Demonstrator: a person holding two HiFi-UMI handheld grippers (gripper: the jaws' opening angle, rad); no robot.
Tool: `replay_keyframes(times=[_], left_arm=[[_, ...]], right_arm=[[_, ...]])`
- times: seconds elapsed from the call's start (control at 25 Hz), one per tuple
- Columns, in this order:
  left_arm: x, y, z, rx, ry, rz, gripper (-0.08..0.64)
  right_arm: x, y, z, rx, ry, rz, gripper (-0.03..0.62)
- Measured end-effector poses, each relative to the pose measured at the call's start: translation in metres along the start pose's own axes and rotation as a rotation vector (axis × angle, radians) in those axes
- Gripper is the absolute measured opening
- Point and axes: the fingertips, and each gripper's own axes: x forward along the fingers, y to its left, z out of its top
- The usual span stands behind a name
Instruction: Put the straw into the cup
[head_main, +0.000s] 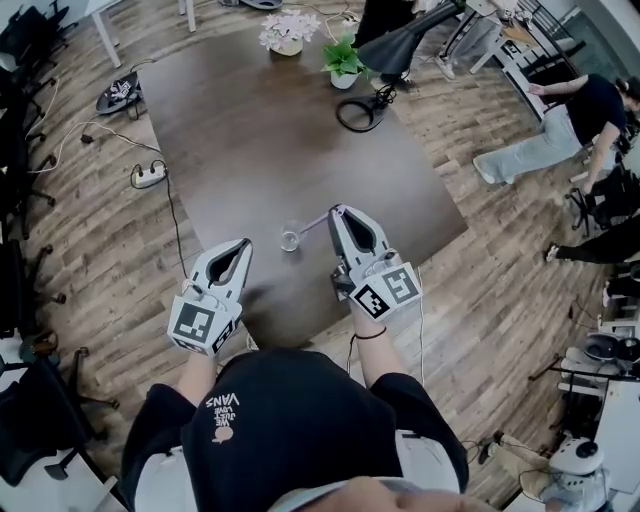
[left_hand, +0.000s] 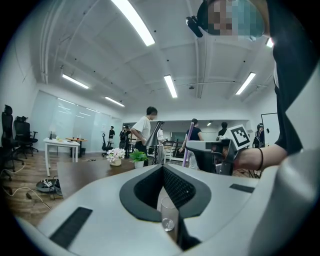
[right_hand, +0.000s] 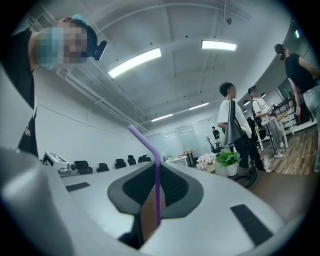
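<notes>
The right gripper (head_main: 339, 211) pinches the purple straw (right_hand: 157, 185), most sticking out to reach the cup (head_main: 289, 240). The left gripper (head_main: 245, 244) (pressed together, empty) waits nearby.

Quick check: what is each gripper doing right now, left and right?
Left gripper: jaws together, gripping nothing; the cup stands apart from it.
Right gripper: closed on the purple straw.
</notes>
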Motion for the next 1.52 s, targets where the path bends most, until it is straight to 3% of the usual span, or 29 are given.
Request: replay_keyframes(times=[1.52], left_arm=[[-0.012,0.015,-0.017,-0.032,0.03,0.053,0.007]], right_arm=[[0.028,-0.008,-0.099,0.024,0.205,0.029,0.041]])
